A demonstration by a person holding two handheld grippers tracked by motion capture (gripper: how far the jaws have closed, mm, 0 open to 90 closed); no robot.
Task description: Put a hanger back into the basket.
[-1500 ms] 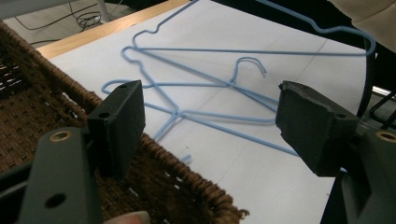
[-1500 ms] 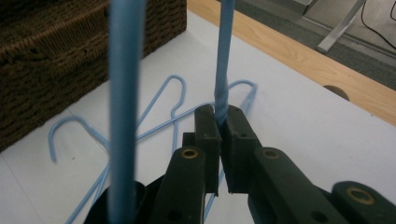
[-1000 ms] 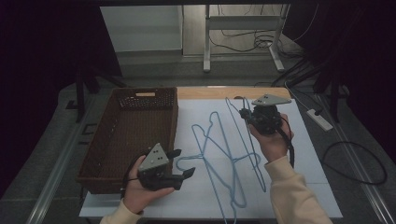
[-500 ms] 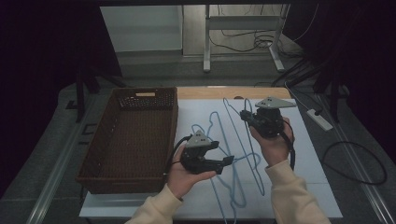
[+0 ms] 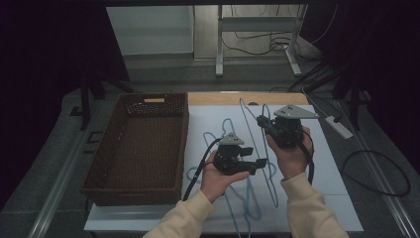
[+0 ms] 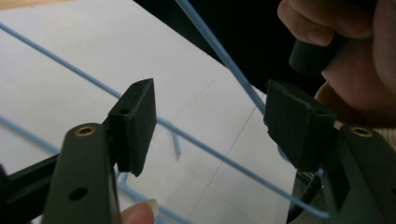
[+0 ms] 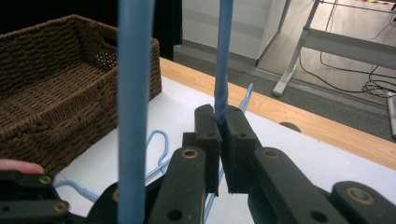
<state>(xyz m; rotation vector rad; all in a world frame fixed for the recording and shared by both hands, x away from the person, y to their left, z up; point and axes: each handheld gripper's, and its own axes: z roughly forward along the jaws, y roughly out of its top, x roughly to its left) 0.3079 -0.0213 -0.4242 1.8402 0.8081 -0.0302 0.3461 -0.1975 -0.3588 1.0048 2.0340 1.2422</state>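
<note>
Worktop [image 5: 317,168]: white sheet over a wood top, wood strip visible along the far edge. Brown wicker basket [image 5: 143,144] sits on the left portion, next to the sheet. Room beyond is dim: grey floor, white frame legs, loose cables, dark drapes both sides.

Blue wire hangers [image 5: 247,198] lie spread on the sheet between and below the hands; approx. count not readable, wires overlap.

Right tool [image 5: 261,121]: pads pressed together, pinching one blue hanger wire [image 7: 223,88], which rises straight up from the pads in the right gripper view. A second blue wire crosses close to that lens, blurred, ends cut off top and bottom.

Left tool [image 6: 210,126]: jaws have just been closing but are spread, pads clear of the hanger wire [image 6: 196,140] that runs between them above the sheet. It sits near the right hand [image 6: 345,51], whose fingers show at the frame's upper right, partly cut off.

Basket contents: too dark to make out in the high view.
</note>
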